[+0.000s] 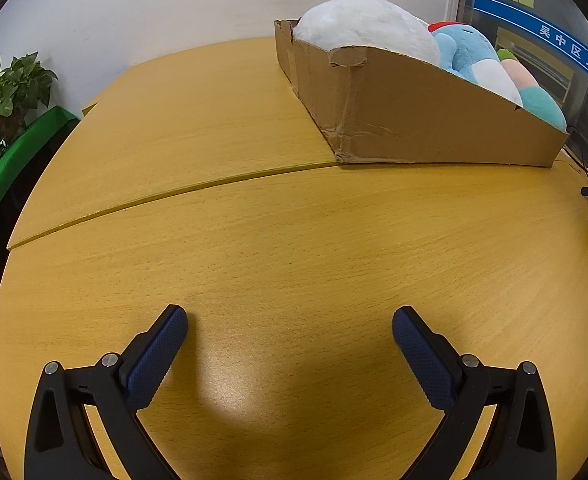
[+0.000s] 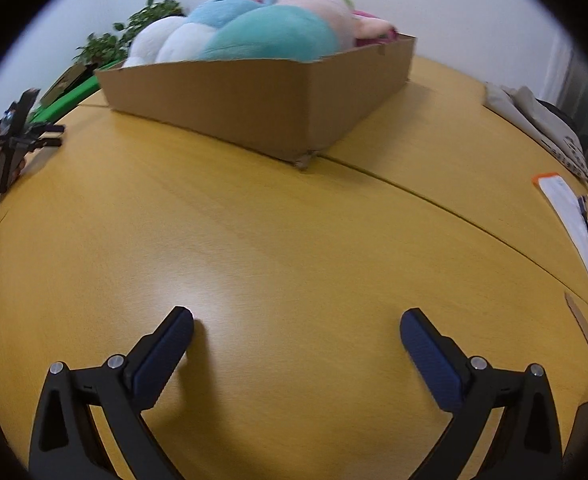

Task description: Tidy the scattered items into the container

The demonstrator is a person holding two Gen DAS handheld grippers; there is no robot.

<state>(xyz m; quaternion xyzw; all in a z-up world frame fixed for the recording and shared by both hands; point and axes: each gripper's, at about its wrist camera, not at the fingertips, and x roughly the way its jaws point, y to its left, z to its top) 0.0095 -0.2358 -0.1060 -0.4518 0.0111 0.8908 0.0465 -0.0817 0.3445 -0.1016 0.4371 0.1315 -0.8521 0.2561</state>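
Note:
A shallow cardboard box (image 1: 413,120) stands on the wooden table (image 1: 254,220) at the upper right of the left wrist view; it holds plush toys, among them a white one (image 1: 365,24) and a blue one (image 1: 465,52). The right wrist view has the same box (image 2: 254,100) at top centre, piled with a white plush (image 2: 162,42), a teal plush (image 2: 274,34) and a pink plush (image 2: 333,12). My left gripper (image 1: 290,316) is open over bare tabletop, well short of the box. My right gripper (image 2: 297,318) is open too, with nothing between its fingers.
A potted plant (image 1: 10,96) on a green ledge stands beyond the table's left edge. A seam (image 1: 174,196) divides the two tabletop panels. Papers (image 2: 573,216), a cable and folded cloth (image 2: 533,120) lie at the right side. A black device (image 2: 14,136) sits at the left edge.

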